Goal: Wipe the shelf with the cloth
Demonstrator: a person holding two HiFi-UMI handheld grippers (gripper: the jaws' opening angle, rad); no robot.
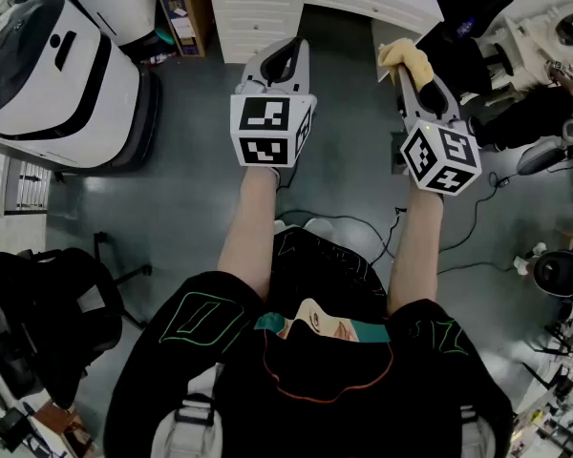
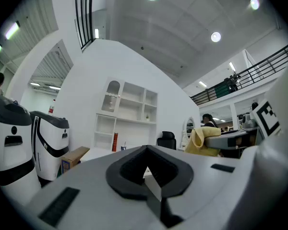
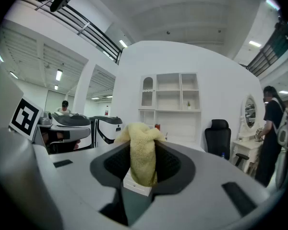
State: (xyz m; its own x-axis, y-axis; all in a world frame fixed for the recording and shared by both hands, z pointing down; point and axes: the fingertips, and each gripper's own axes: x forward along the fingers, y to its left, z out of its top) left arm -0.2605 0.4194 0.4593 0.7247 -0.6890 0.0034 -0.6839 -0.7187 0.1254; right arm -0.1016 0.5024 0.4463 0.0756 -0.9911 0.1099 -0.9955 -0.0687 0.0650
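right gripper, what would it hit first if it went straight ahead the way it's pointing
Probably the white shelf unit. The right gripper, shut on the yellow cloth, points at it, and nothing shows in between. How far off it stands is unclear.

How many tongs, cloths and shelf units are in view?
Tongs: 2 (left tongs, right tongs)
Cloth: 1 (yellow cloth, pinched in the right tongs)
Shelf unit: 1 (white shelf unit, ahead against the wall)
Total: 4
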